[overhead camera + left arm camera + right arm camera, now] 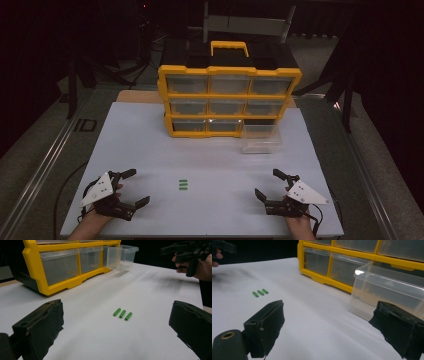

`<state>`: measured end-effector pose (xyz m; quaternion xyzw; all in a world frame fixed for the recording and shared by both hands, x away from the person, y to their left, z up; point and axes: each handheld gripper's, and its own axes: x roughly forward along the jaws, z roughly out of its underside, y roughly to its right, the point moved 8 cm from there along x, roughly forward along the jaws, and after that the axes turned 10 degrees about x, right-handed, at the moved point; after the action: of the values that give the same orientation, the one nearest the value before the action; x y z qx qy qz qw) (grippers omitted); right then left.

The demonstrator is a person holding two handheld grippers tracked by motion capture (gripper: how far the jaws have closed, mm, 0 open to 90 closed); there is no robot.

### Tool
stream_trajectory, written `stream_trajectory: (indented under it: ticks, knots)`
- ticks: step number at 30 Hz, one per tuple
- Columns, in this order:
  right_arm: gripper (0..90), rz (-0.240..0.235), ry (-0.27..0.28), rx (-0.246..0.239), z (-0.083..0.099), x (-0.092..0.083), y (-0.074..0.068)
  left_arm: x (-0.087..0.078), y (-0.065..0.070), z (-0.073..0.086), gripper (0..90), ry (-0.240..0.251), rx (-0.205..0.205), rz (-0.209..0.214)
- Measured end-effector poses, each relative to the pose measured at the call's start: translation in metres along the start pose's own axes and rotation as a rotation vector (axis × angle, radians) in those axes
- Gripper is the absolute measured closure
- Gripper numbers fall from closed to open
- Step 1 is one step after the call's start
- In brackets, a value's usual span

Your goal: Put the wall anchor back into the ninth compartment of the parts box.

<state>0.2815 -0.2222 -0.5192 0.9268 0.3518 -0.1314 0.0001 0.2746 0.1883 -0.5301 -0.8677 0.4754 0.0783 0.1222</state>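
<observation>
Bare table [150, 150] surrounds green pieces [183, 184]; cabinet [227, 100] behind.

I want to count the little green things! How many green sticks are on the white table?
3. The green sticks lie side by side in a short row in the middle of the table: one, the next, the last. None looks hidden.

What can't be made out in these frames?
- Three small green pieces: too small in the high view, soft in the left gripper view, to tell what they are.
- Yellow drawer cabinet: top cut off by both gripper views' edges.
- Clear pulled-out plastic drawer: contents unreadable through glare.
</observation>
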Motion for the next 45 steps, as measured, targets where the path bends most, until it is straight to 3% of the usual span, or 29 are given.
stream_trajectory:
  ticks: [16, 22, 28, 32, 45]
  knots:
    - [9.7, -0.013, 0.024, -0.003, -0.004, -0.002, -0.004, 0.003, 0.003, -0.002, 0.2, -0.003, -0.01, 0.005]
    - [9.7, -0.007, 0.025, -0.006, -0.004, -0.001, -0.003, 0.005, 0.005, -0.013, 0.2, 0.0, 0.0, 0.015]
    - [9.7, -0.008, 0.029, 0.001, -0.005, -0.002, -0.004, 0.005, 0.002, -0.028, 0.2, 0.001, -0.001, 0.033]
    - [9.7, -0.014, 0.033, -0.001, -0.006, -0.001, -0.005, 0.005, 0.0, -0.05, 0.2, 0.004, 0.007, 0.062]
    - [9.7, -0.026, 0.035, -0.008, -0.006, 0.0, -0.008, 0.015, -0.012, -0.095, 0.2, 0.006, 0.033, 0.119]
